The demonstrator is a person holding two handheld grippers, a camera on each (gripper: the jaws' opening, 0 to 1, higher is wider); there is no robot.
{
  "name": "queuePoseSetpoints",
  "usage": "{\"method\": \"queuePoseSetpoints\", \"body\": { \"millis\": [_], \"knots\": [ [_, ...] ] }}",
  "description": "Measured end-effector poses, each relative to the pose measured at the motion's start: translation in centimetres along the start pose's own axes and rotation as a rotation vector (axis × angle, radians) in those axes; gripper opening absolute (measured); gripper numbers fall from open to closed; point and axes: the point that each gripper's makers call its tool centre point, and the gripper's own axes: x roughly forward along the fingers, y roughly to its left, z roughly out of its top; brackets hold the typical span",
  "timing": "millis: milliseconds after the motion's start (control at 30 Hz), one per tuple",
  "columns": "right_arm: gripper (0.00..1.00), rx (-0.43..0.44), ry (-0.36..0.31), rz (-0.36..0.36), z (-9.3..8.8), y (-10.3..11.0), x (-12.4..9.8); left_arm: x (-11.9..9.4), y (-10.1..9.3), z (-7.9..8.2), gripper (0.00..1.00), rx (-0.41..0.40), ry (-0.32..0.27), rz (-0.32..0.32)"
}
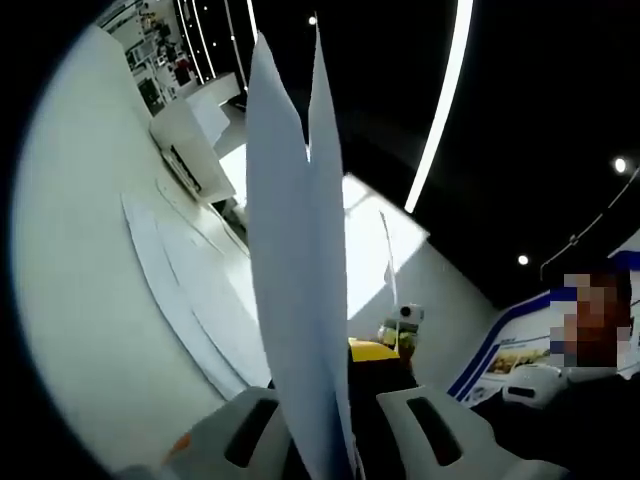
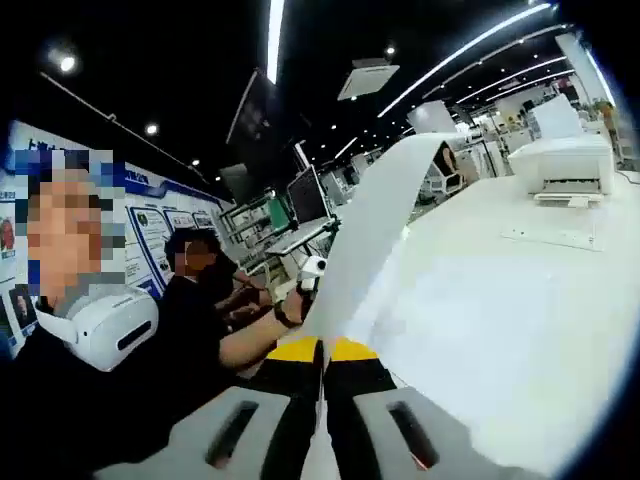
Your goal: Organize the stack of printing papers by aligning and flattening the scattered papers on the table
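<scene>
Left gripper view: left gripper (image 1: 322,440) clamped on upright papers (image 1: 295,270); right gripper (image 2: 322,440) likewise, above table (image 2: 520,300).

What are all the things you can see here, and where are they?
Held papers: a few sheets, white, pinched upright between the jaws of both tools.
Loose papers: several, white, spread on the table.
Table: one, white, under the papers.
Printer: one, white, at the table's far end.
Ceiling lights: several long strips, white, overhead.
People: two, in dark clothes, beside the table.
Left tool: one, pale grey, shut on the held papers.
Right tool: one, pale grey, shut on the held papers.
</scene>
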Motion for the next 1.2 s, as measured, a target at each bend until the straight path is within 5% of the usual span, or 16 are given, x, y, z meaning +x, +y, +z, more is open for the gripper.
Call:
{"method": "queuePoseSetpoints", "body": {
  "millis": [500, 833, 1200],
  "knots": [
    [0.0, -0.005, 0.054, -0.057, -1.1, -1.3, 0.6, 0.0, 0.1, 0.1, 0.06, -0.004, -0.001, -0.004],
    [0.0, -0.093, 0.028, 0.011, 0.4, 1.1, 1.4, 0.1, 0.0, -0.1, 0.06, -0.003, 0.0, -0.003],
    [0.0, 0.002, 0.056, -0.088, 0.0, -2.9, 2.7, 0.0, 0.0, 0.0, 0.06, -0.003, 0.001, -0.005]
  ]
}}
